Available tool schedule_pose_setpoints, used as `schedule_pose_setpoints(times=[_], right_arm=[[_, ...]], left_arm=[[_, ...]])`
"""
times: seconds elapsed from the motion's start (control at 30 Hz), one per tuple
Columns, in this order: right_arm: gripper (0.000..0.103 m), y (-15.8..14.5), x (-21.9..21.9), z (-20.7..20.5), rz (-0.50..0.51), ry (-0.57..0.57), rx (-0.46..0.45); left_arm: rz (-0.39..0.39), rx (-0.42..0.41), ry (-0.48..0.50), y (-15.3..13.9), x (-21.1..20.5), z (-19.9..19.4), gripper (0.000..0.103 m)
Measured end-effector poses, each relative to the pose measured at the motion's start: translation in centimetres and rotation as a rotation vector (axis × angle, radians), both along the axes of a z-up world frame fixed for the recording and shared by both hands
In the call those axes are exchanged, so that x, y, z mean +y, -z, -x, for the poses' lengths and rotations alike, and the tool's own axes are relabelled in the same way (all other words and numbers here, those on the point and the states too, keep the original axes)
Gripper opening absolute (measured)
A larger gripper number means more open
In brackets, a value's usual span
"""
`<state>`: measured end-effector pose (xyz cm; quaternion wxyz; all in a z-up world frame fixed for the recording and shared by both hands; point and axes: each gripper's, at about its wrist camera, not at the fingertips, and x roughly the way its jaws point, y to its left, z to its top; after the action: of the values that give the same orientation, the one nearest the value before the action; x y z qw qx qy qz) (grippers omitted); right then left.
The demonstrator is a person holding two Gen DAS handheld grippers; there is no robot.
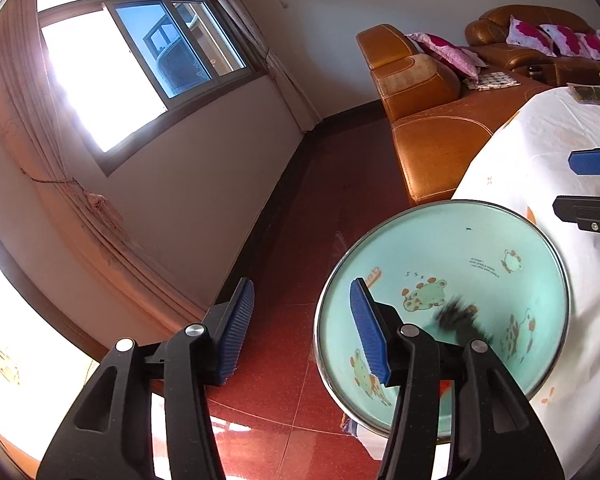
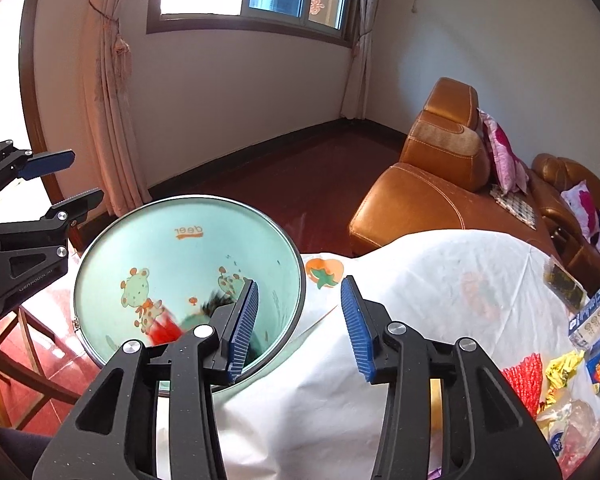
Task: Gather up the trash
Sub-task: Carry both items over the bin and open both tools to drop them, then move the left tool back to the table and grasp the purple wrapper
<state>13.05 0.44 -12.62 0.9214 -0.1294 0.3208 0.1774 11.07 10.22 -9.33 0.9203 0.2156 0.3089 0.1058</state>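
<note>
Red scrap [image 2: 163,330] shows only from right.

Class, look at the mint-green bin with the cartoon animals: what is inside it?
Inside the bin, a blurred dark scrap and a red piece show near the bottom. The right gripper's finger hides part of the floor, so anything else there cannot be seen.
</note>
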Motion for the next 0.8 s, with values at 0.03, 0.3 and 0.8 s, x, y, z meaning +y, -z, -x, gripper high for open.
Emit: schedule_pose_setpoints(times=[0.03,0.3,0.8], right_arm=[[0.045,0.0,-0.1,0.1,-0.002,0.003,0.0],[0.047,-2.0,-3.9,2.5,-0.039,0.116,-0.026],[0.053,-3.9,-22.5,14.4,-0.094,0.508,-0.121]], left_arm=[[0.0,0.0,-0.003,0.0,0.0,0.0,0.054],[0.01,-0.009,0.013,0.0,-0.8,0.3,0.061],[0.009,0.008,0.301,-0.4,-12.5,3.3,0.071]])
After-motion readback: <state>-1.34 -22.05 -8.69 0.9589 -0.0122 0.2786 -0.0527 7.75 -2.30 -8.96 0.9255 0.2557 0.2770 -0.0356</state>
